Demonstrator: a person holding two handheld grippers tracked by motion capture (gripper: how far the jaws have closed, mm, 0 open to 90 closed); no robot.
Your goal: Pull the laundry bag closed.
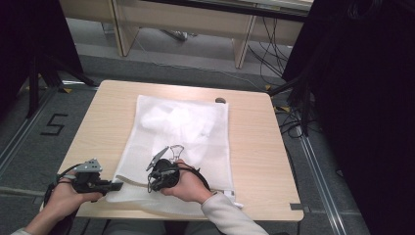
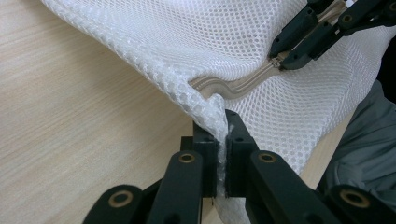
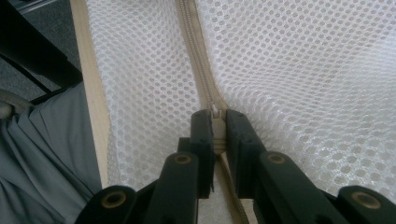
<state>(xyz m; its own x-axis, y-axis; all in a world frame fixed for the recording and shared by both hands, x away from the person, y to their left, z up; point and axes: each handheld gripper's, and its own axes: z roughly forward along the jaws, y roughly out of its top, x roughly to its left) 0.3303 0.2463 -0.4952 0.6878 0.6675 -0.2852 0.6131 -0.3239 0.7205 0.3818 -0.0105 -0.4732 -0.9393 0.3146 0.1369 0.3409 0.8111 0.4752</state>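
Left tongs (image 2: 222, 122) pinching mesh bag (image 2: 243, 51) corner, right tongs (image 3: 219, 119) — zipper pull (image 3: 215, 110)

Bare tabletop (image 1: 254, 147) runs along the right of the white mesh bag (image 1: 186, 127), and a narrower bare strip lies to its left; a gripper could pass along either. A small dark object (image 1: 220, 100) sits at the far edge beside the bag's far right corner. Near edge is crowded: left gripper (image 1: 116, 185) and right gripper (image 1: 155, 175) sit close together on the bag's near hem.

A white mesh bag (image 1: 181, 142) lies on the table (image 1: 254, 147), each hand-held gripper at its near edge.
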